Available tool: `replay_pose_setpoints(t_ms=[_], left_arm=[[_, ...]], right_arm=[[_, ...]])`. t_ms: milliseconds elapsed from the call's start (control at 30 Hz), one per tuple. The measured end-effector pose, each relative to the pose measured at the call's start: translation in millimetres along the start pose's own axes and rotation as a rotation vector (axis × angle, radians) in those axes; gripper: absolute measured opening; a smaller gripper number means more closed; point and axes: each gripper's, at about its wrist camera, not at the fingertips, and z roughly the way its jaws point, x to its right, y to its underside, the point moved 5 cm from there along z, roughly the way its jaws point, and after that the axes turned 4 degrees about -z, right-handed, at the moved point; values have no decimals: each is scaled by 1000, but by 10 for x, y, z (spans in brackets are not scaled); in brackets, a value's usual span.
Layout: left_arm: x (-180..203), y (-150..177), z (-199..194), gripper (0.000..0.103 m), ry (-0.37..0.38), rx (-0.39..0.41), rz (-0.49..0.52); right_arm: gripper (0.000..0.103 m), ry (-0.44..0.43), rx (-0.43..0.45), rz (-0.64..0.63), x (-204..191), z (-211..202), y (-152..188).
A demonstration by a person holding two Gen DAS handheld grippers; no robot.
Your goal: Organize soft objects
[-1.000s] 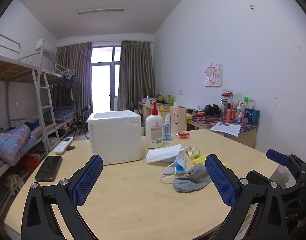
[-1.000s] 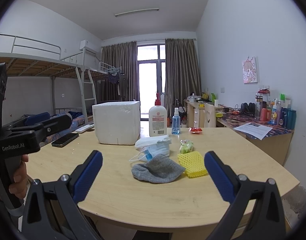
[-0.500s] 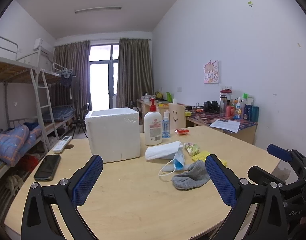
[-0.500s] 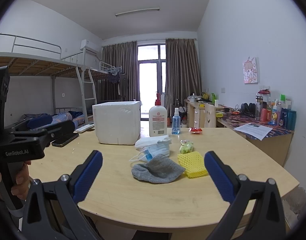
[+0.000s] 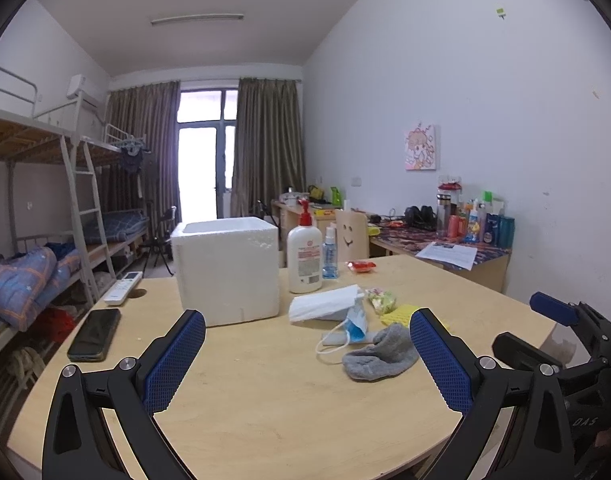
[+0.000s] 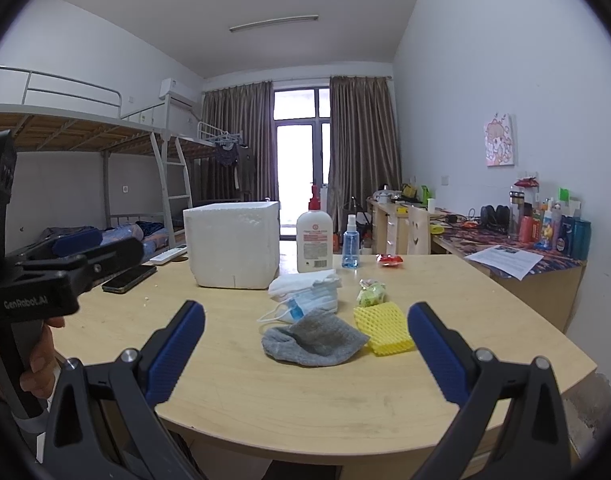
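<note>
A grey sock [image 6: 313, 338] [image 5: 379, 354] lies on the round wooden table [image 6: 345, 400], just ahead of my right gripper [image 6: 305, 344]. Beside it rest a yellow foam net [image 6: 385, 328] [image 5: 401, 314], a blue face mask [image 6: 297, 308] [image 5: 355, 320] under a stack of white masks [image 6: 305, 284] [image 5: 325, 306], and a small green-wrapped packet [image 6: 371, 292] [image 5: 381, 298]. A white foam box [image 6: 233, 250] [image 5: 227, 268] stands open-topped behind them. My left gripper [image 5: 305, 356] hovers open over the near table edge; the right one is open too, nothing held.
A lotion pump bottle [image 6: 314, 246], a blue spray bottle [image 6: 350, 246] and a red wrapper [image 6: 390, 260] stand at the back of the table. A black phone [image 5: 94, 334] and a white remote [image 5: 123, 288] lie at the left. Bunk beds sit left, a cluttered desk [image 6: 525, 248] right.
The left wrist view has tilted up slightly, so the table objects sit a little lower. The left gripper, seen in the right wrist view, dropped a bit. Both stay open.
</note>
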Motion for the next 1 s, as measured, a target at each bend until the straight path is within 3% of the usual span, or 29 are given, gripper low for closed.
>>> replay_pose_setpoints(t_ms=[367,1000], left_arm=[[-68,103,224,102,-10,-42,5],[401,382,844,102,172,-210,96]], right_arm=[[103,-4,-38,20,74,139,69],[102,72,-171,60,531,608,289]])
